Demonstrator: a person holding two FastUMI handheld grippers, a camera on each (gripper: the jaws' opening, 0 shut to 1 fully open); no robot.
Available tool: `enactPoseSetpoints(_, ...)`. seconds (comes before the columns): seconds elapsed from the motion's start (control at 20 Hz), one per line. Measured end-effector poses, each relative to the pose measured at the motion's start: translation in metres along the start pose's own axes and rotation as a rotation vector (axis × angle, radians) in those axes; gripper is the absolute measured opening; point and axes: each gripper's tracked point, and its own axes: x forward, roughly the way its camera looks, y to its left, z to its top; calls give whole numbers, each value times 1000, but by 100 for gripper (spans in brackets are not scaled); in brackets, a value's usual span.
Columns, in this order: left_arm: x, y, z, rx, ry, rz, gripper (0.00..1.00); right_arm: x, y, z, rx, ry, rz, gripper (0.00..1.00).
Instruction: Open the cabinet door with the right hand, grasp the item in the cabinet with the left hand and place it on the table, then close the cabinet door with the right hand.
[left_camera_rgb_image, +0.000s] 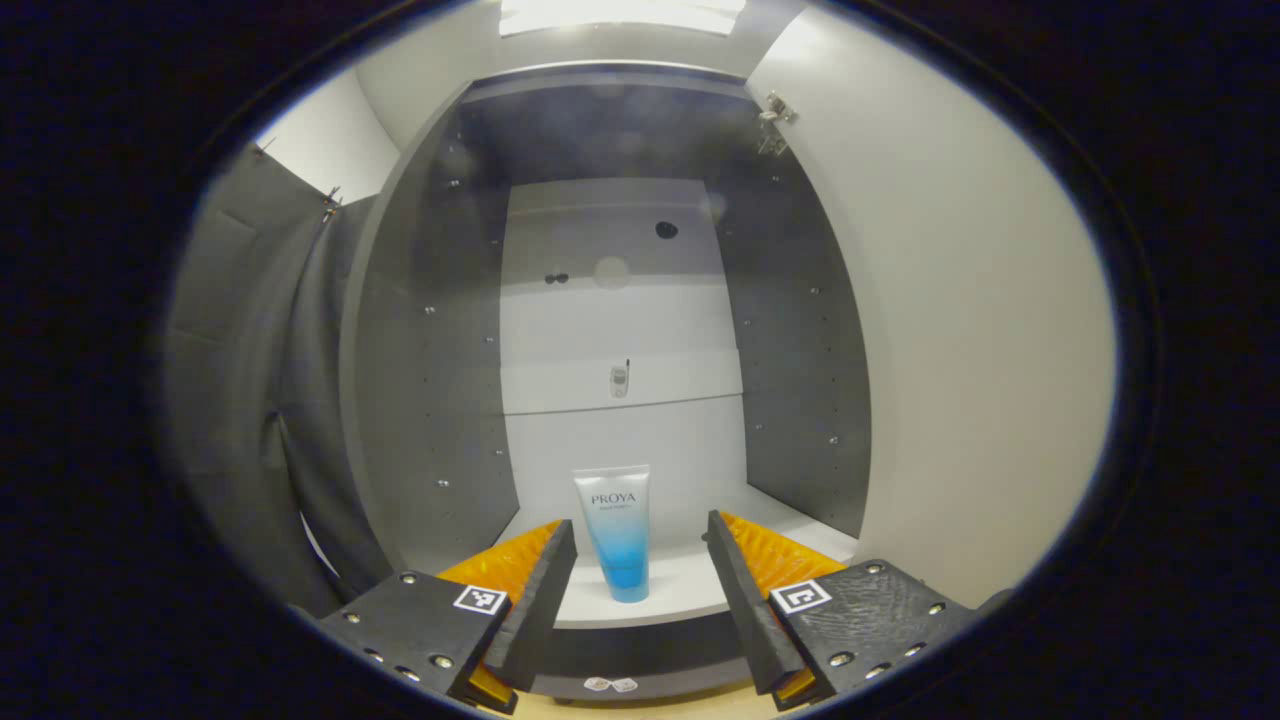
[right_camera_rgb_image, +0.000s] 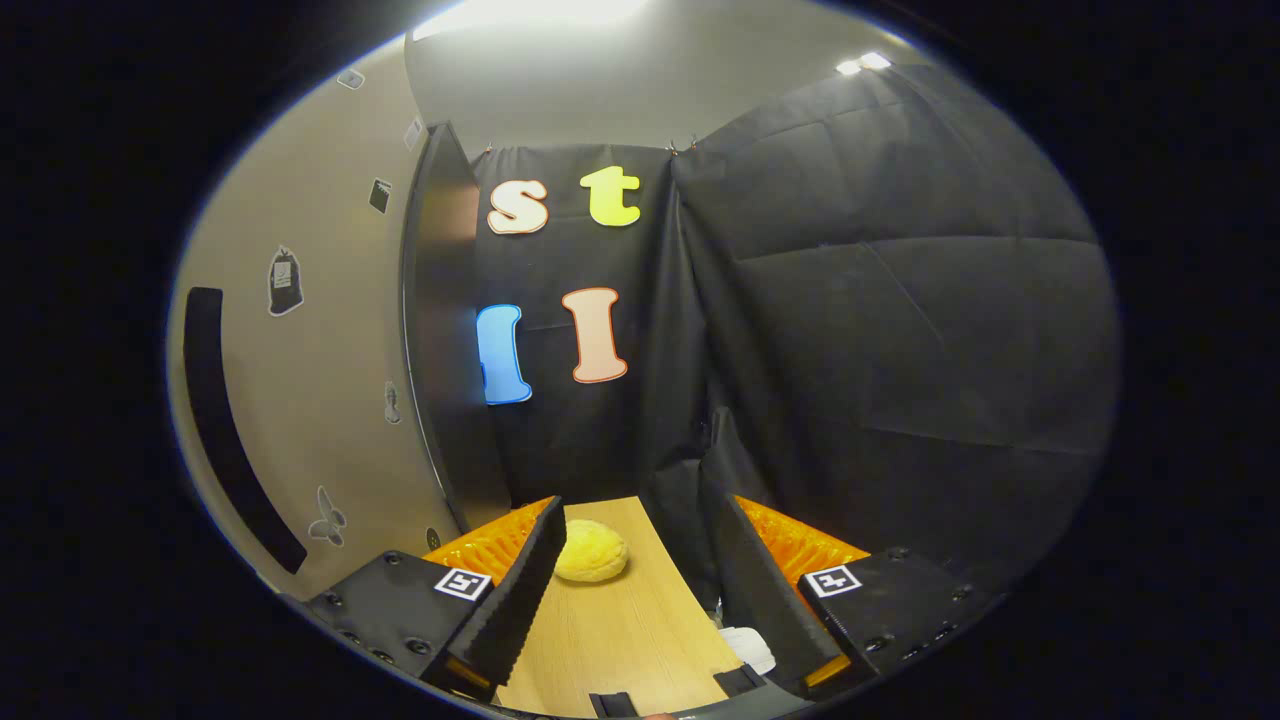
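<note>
In the left gripper view the cabinet (left_camera_rgb_image: 450, 330) stands open, its dark side walls lined with small pegs and its pale back panel (left_camera_rgb_image: 615, 330) crossed by horizontal strips. A tube (left_camera_rgb_image: 617, 532), white at the top and shading to blue toward its cap, stands cap-down on the cabinet's white floor (left_camera_rgb_image: 690, 585), near the front edge and well clear of both side walls. The left gripper (left_camera_rgb_image: 640, 565) faces straight into the opening with its jaws wide apart; the tube appears between the two fingers but a little beyond them, touched by neither. The pale door (left_camera_rgb_image: 960, 330) is swung out on the right side of this view, with a hinge (left_camera_rgb_image: 775, 115) at its upper inner corner. In the right gripper view the door's outer face (right_camera_rgb_image: 300, 400) lies to the left, carrying a long dark handle (right_camera_rgb_image: 225, 430) and a few small stickers, and its dark edge (right_camera_rgb_image: 445, 330) runs upright beside it. The right gripper (right_camera_rgb_image: 635, 580) hangs over the wooden table (right_camera_rgb_image: 630, 640), jaws apart and empty. A round yellow bun-like thing (right_camera_rgb_image: 590, 550) lies on the table just beside the gripper's left finger; whether they touch cannot be told.
</note>
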Motion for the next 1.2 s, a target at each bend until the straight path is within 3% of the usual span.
enactPoseSetpoints(0.6,53,12,-28,-4,52,-16,81,26,9,-14,-15,47,-46,98)
enactPoseSetpoints(0.65,57,11,-30,-8,57,-24,79,27,9,-15,-16,49,-51,98)
enactPoseSetpoints(0.85,58,14,-33,-35,57,-32,52,26,11,-17,-8,56,-69,98)
enactPoseSetpoints(1.2,52,8,-30,-49,33,-102,48,27,25,-14,-23,30,-83,98)
